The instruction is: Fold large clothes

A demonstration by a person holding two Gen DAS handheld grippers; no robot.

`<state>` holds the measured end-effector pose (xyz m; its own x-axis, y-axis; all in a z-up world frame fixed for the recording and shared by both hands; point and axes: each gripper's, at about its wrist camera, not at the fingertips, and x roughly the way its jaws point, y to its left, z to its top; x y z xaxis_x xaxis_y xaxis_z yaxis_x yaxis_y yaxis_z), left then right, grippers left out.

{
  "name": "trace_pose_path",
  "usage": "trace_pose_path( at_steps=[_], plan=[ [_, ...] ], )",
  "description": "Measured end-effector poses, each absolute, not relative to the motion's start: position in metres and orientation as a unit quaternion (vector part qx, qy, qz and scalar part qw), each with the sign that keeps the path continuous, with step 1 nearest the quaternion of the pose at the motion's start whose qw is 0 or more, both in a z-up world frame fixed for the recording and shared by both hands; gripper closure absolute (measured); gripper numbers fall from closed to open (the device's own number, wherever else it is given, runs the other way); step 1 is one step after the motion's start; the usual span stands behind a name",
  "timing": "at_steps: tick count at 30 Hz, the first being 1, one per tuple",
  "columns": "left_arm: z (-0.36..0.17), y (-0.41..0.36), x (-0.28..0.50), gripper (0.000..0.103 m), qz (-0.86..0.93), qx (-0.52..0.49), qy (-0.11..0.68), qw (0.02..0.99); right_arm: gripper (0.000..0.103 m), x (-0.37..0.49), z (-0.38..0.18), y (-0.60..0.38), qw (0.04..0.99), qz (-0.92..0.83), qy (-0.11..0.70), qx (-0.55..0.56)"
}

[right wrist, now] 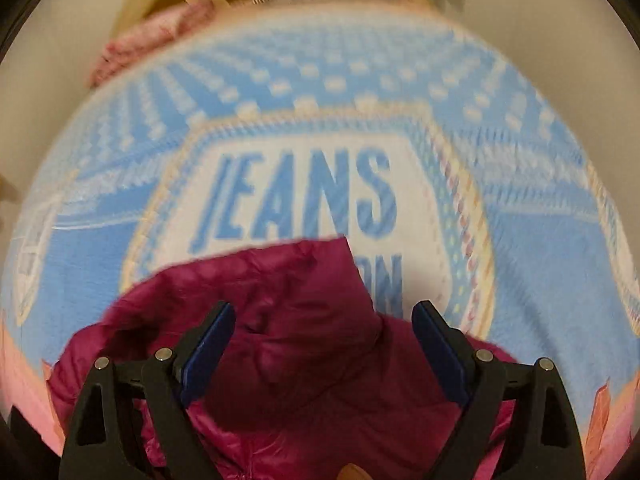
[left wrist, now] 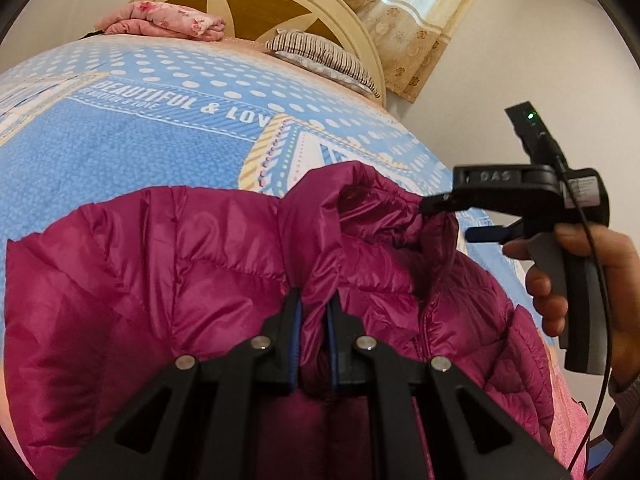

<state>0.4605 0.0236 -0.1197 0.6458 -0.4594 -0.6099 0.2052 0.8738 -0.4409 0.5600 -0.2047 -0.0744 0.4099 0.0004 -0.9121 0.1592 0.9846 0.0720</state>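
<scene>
The blue dotted bedspread (left wrist: 120,128) carries white capitals reading "BEAUTIFUL & LOV", the end of the line being cut off where a striped border crosses it; a smaller, fainter line just beneath seems to repeat "BEAUTIFUL & LOVE", though it is too small to be sure. In the right wrist view the same bedspread (right wrist: 120,240) shows a white panel with large blue letters "JEANS". Below that, a second line is mostly covered by the magenta jacket (right wrist: 304,320), and only the letters "ON" at its end show. The black body of the right gripper (left wrist: 434,205) bears raised letters "DAS".
</scene>
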Motion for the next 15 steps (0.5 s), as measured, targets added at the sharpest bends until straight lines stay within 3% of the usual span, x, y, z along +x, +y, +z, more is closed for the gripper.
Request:
trace_pose_path(
  at_steps=[1,3,6,15],
  plan=[
    [-0.120,0.023,0.460,0.091,-0.187,-0.168,0.376,0.892,0.033,0.558,-0.075,-0.206,0.836,-0.043,0.543,0.069],
    [-0.120,0.024,0.460,0.091,-0.189,-0.169,0.374,0.892,0.064,0.553,-0.077,-0.209,0.835,-0.033,0.546,0.059],
    [-0.119,0.026,0.458,0.091,-0.192,-0.175,0.370,0.892,0.085,0.533,-0.073,-0.213,0.841,-0.018,0.539,0.045],
    [-0.120,0.031,0.457,0.091,-0.191,-0.190,0.366,0.891,0.091,0.476,-0.084,-0.246,0.857,-0.013,0.515,0.009]
  ],
)
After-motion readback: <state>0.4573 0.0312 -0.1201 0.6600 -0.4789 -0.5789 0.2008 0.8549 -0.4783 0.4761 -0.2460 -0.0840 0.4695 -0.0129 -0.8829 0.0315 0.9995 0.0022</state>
